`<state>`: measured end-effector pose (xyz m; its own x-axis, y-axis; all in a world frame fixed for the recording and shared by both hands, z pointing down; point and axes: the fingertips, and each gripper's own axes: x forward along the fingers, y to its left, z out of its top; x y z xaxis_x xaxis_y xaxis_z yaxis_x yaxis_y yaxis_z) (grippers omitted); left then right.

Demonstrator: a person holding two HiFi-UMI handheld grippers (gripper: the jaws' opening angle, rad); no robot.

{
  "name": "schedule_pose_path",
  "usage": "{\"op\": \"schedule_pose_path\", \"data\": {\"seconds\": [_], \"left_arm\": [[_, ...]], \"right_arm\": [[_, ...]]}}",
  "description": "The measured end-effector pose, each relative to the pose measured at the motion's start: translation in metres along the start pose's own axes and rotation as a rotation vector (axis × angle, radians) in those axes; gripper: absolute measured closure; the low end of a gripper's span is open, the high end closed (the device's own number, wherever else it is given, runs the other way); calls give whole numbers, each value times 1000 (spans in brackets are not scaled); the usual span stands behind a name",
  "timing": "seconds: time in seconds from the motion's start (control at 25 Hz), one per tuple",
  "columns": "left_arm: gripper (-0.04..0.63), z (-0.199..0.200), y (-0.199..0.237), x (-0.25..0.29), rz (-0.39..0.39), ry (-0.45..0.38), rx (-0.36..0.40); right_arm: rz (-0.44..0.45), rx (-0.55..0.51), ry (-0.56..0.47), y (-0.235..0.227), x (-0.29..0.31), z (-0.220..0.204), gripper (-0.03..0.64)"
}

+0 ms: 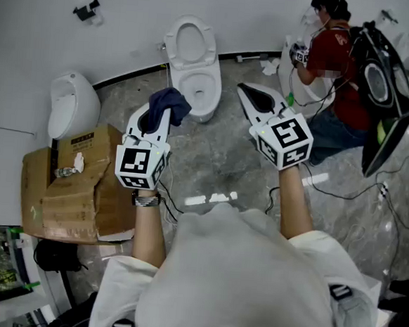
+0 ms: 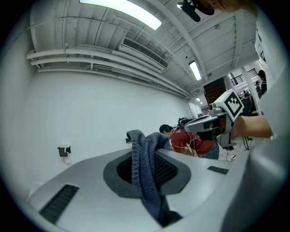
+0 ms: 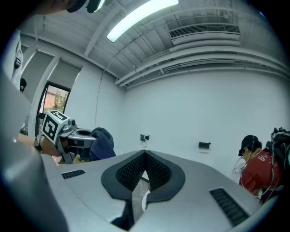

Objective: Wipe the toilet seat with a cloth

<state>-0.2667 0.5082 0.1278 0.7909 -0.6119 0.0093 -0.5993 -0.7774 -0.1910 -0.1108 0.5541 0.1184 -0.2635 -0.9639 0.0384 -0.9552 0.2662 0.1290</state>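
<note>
The left claw (image 1: 153,120) clamps the blue cloth (image 1: 171,104), ready to wipe the toilet seat (image 1: 174,43); the right claw (image 1: 248,93), pressed together empty, hangs aside.

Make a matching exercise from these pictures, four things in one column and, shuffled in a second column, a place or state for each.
Column one
1. dark blue knitted cloth
2. white ceramic toilet
3. brown cardboard box
4. right gripper

Column two
A. jaws shut, nothing between them
B. on the grey floor, left in the head view
C. clamped in the left gripper
D. against the white wall, ahead of both grippers

Pairs: 1-C, 2-D, 3-B, 4-A
</note>
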Motion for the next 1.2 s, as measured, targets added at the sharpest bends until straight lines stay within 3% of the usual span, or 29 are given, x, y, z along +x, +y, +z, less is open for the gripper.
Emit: {"op": "schedule_pose_path", "data": {"seconds": [0.72, 1.04, 1.2], "left_arm": [[558, -18, -36, 50, 60, 55, -27], [558, -26, -24, 79, 54, 59, -55], [558, -39, 5, 102, 62, 74, -38]], "right_arm": [[44, 49, -12, -73, -2, -28, 589], [47, 48, 8, -96, 19, -38, 589], [39, 92, 6, -108, 54, -42, 588]]}}
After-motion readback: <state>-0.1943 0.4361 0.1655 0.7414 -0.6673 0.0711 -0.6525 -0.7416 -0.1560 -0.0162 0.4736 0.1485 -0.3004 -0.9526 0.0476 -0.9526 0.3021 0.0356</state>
